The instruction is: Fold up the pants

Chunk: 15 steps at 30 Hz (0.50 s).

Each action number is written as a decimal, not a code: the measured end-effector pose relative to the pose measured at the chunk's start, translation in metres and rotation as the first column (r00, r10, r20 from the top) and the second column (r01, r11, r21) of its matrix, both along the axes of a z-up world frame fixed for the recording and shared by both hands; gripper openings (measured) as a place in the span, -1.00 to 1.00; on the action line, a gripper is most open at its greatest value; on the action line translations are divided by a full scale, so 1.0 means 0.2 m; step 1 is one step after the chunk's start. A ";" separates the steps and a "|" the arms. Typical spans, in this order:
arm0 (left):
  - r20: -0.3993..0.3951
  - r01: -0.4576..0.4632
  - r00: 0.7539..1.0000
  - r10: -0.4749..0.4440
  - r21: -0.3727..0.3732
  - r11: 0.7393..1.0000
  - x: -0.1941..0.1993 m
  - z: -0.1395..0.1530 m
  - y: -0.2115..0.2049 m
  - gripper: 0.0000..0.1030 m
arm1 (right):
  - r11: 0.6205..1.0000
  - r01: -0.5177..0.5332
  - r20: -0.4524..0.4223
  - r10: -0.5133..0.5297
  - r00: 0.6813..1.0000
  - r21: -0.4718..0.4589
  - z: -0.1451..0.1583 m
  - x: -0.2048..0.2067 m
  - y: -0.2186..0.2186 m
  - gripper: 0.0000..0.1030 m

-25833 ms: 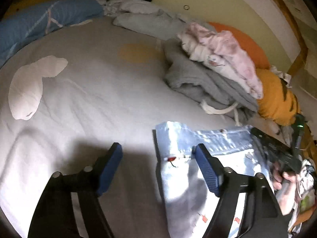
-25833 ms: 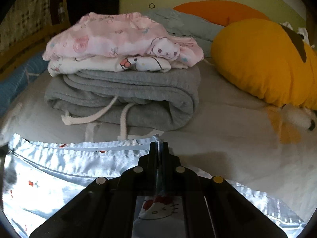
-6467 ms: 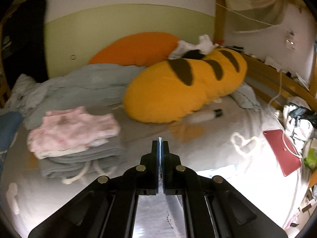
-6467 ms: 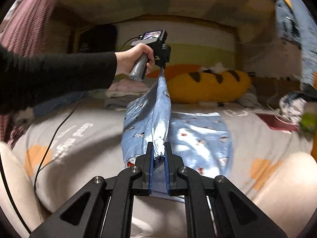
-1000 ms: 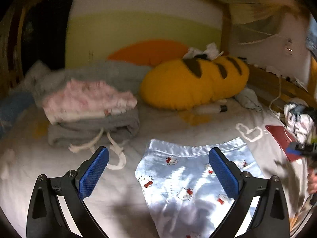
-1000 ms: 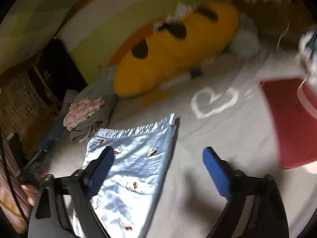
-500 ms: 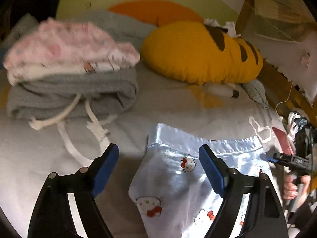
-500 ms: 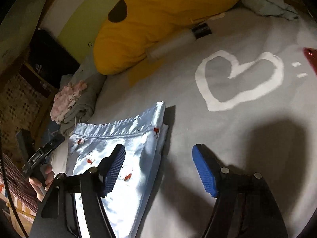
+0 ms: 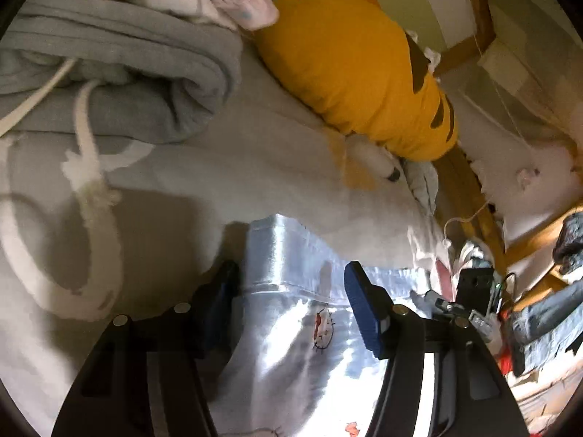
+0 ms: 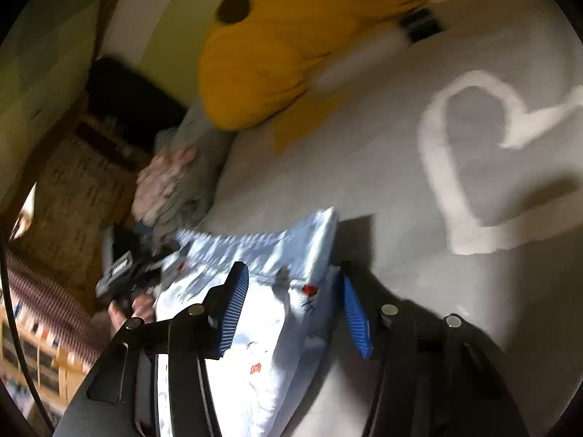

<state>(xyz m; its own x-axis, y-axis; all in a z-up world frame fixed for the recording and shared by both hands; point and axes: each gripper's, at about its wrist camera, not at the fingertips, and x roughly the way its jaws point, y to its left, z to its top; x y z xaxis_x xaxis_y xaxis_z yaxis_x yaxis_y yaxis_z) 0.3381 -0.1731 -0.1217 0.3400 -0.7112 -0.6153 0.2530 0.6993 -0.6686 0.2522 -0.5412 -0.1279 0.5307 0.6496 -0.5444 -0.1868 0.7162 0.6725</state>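
**Left wrist and right wrist views: both grippers closing in on the waistband corners**

Left wrist view shows the light blue satin pants (image 9: pixel 291 327), printed with small cartoon cats, lying flat on the grey bed sheet (image 9: pixel 175 225), waistband toward 12 o'clock. The left gripper (image 9: pixel 291 306) straddles the waistband corner at the garment's 9 o'clock edge: one blue pad sits just outside the edge, the other over the fabric. Its jaws have just been closing and stand about half apart, with the cloth between them but not yet pinched.

In the right wrist view the right gripper (image 10: pixel 291 309) stands over the opposite waistband corner of the pants (image 10: pixel 277 327), at the 3 o'clock edge. Its jaws have also just been closing; they are partly apart with the corner between them, and the pads do not yet press on it. At 9 o'clock in this view the person's hand (image 10: pixel 135 309) holds the other tool.

A stack of folded clothes (image 9: pixel 120 83), grey sweatpants with white drawstrings beneath pink garments, lies at 10 o'clock in the left view, and a yellow striped plush pillow (image 9: pixel 357 73) at 1 o'clock.

The step in hand looks like taking hold of both waistband corners for a fold. Next, each pair of jaws should finish closing on all layers at its corner, then both should lift together, evenly, so the slippery satin does not slide or skew.
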 end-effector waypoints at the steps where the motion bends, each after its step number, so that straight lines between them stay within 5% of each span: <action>1: 0.005 0.008 1.000 -0.008 0.029 1.000 0.00 0.00 -0.03 0.13 | 1.000 0.008 0.001 -0.008 1.000 -0.021 0.00 0.01 0.02 -0.04; 4: 0.030 0.010 0.999 -0.011 0.064 0.998 0.02 0.01 -0.07 0.00 | 0.999 0.041 -0.027 -0.042 0.999 -0.032 -0.02 0.04 0.03 -0.37; 6: 0.031 0.001 1.000 -0.002 0.062 0.998 0.05 0.00 -0.08 -0.34 | 0.996 0.084 -0.044 -0.085 0.995 -0.008 -0.04 0.06 0.01 -0.70; 7: 0.027 -0.005 1.000 0.003 0.068 0.998 0.06 -0.01 -0.08 -0.66 | 0.996 0.093 -0.049 -0.093 0.994 0.005 -0.04 0.05 0.00 -0.73; 8: 0.029 -0.002 1.000 0.000 0.062 0.998 0.07 -0.01 -0.08 -0.73 | 0.995 0.095 -0.044 -0.094 0.995 0.014 -0.04 0.05 -0.01 -0.80; 15: 0.182 0.042 0.982 -0.059 0.095 0.995 -0.05 0.18 -0.08 -0.81 | 0.994 0.069 0.116 -0.058 0.992 -0.089 0.16 -0.09 0.07 -0.89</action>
